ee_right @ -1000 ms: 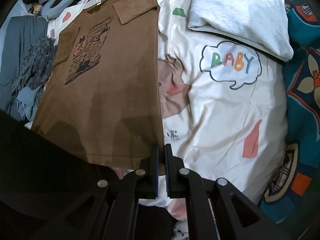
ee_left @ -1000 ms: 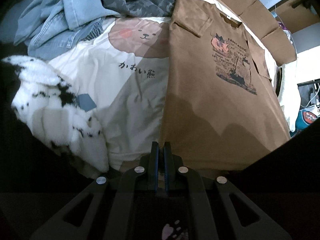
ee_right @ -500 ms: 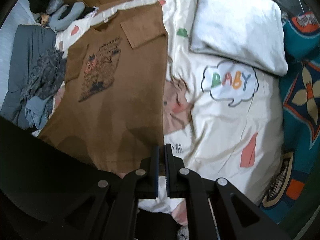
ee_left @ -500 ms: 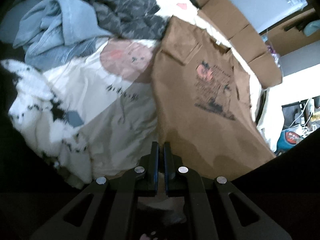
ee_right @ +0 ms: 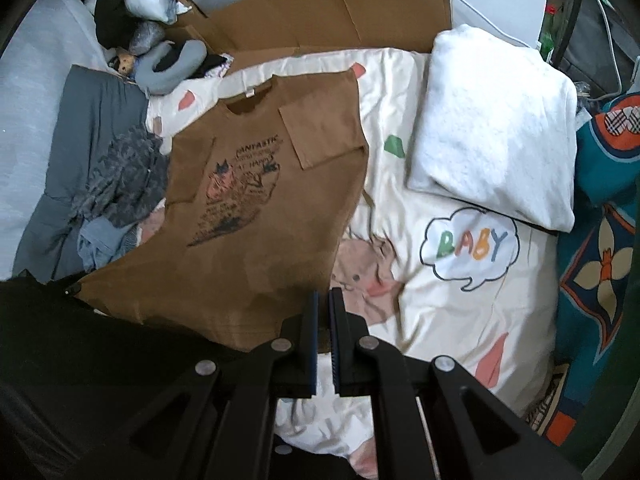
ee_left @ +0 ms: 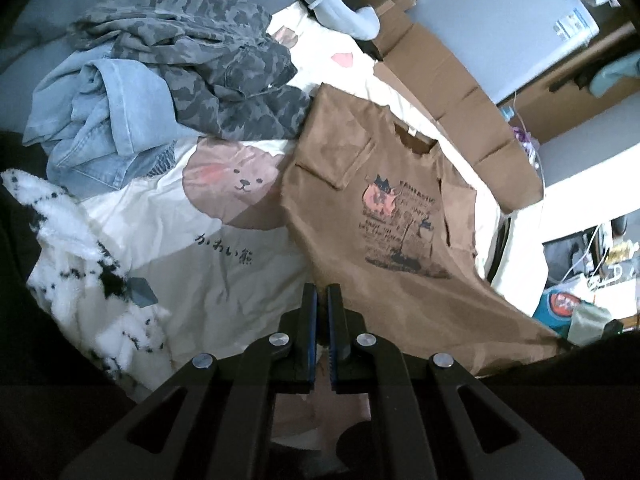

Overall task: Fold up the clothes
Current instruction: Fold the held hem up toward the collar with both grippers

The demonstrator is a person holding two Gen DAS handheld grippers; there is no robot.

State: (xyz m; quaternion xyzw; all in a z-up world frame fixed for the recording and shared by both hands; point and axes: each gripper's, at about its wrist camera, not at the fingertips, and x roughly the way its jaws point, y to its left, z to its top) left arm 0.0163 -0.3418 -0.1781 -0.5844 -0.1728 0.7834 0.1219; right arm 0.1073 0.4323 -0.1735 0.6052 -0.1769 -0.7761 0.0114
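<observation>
A: Where is the brown short-sleeved cotton T-shirt with a dark cat print (ee_left: 384, 216) held?

B: At its near hem: one corner is pinched in the clamped left gripper (ee_left: 322, 312), the other in the clamped right gripper (ee_right: 323, 316) (both sleeves already tucked in).

A: Why is it held like that?

B: The hem is kept taut and raised off the cream cartoon-print bedsheet (ee_right: 460, 300), collar end resting far, presumably so it can be folded over toward the collar.

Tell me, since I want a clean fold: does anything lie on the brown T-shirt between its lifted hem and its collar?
Nothing visible lies on the brown T-shirt; only its own sleeves are folded inward there.
</observation>
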